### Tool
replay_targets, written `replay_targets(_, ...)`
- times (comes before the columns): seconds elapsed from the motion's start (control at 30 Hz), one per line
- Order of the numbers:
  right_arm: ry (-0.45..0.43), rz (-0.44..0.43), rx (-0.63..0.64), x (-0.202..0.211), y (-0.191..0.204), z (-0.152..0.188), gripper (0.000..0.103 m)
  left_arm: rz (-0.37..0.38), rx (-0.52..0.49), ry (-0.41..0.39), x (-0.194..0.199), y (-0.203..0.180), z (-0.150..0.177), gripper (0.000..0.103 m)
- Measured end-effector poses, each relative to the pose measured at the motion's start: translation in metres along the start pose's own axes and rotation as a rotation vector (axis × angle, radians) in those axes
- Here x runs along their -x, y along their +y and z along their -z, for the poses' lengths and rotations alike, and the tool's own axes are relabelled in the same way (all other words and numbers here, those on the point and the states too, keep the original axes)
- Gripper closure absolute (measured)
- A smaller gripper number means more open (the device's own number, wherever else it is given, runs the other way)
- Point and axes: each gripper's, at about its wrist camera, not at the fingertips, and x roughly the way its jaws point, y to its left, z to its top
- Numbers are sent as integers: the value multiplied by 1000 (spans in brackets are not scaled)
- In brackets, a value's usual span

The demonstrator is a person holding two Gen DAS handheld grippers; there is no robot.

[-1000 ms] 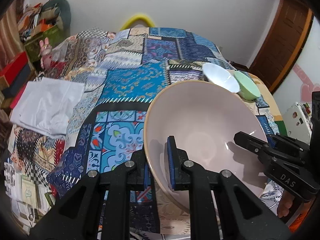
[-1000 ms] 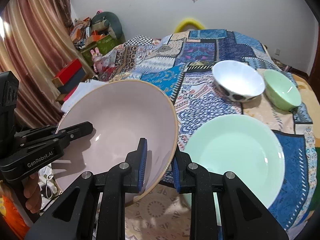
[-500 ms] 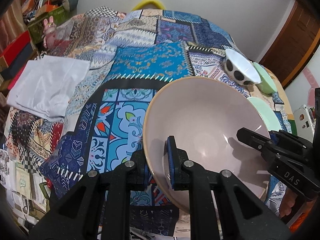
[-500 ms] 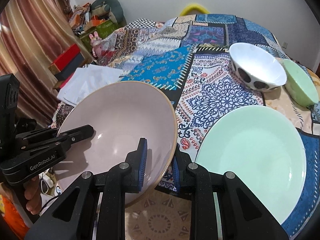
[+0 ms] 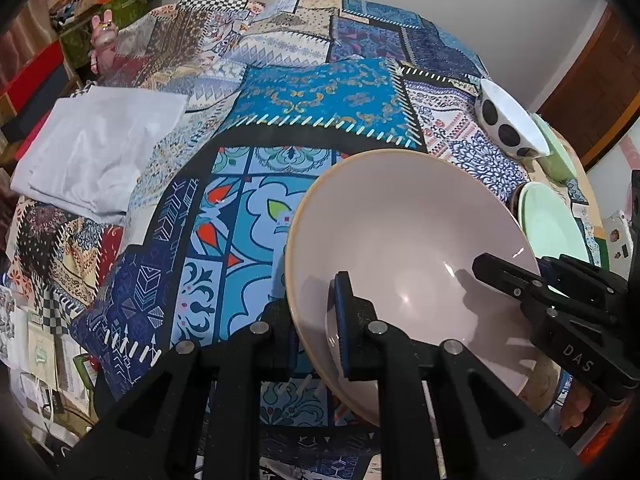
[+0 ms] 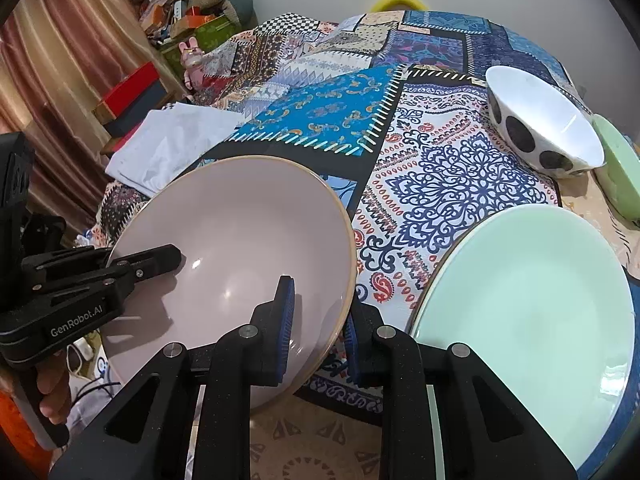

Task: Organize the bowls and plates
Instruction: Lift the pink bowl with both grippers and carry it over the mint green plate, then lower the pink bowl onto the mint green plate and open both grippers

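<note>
A wide pink plate point(image 5: 408, 248) point(image 6: 240, 232) with a tan rim hangs tilted just above the patchwork cloth point(image 5: 320, 100). My left gripper point(image 5: 314, 316) point(image 6: 160, 260) is shut on its left rim. My right gripper point(image 6: 318, 320) point(image 5: 500, 276) is shut on the opposite rim. To the right lies a pale green plate point(image 6: 528, 312) point(image 5: 548, 220). Behind that stands a white bowl with black dots point(image 6: 540, 128) point(image 5: 508, 120), with a small green bowl point(image 6: 616, 168) point(image 5: 556, 152) beside it.
A folded white cloth point(image 5: 96, 148) point(image 6: 172, 144) lies at the left edge of the covered surface. Red boxes point(image 6: 132, 88) and clutter stand beyond it by a curtain. A hand point(image 6: 52, 392) grips the left tool's handle. Patterned cloth point(image 6: 440, 184) separates the pink plate from the bowls.
Both grippers have sunk with the pink plate toward the cloth and tipped further down. The cloth pattern and the other dishes now look nearer and larger.
</note>
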Motion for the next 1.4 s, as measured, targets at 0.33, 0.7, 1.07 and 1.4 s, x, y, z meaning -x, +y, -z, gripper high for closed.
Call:
replay_targets(0.33,20,-8,8,2,-1,3,79,-28,-21,12,0,-7,6,85)
replay_targets(0.7,-76,-3,24,39,-2,1,57,-61,-29,-55,30,-14,3,61)
replay_targets(1.07,-194,21,14,86,-20,-4,47,-30,-81,-165,74,-52,-13,48)
replay_targets(1.4,-331,79,-47,132,-65,-15,47,9,-146,-255,99,-98,-46,48)
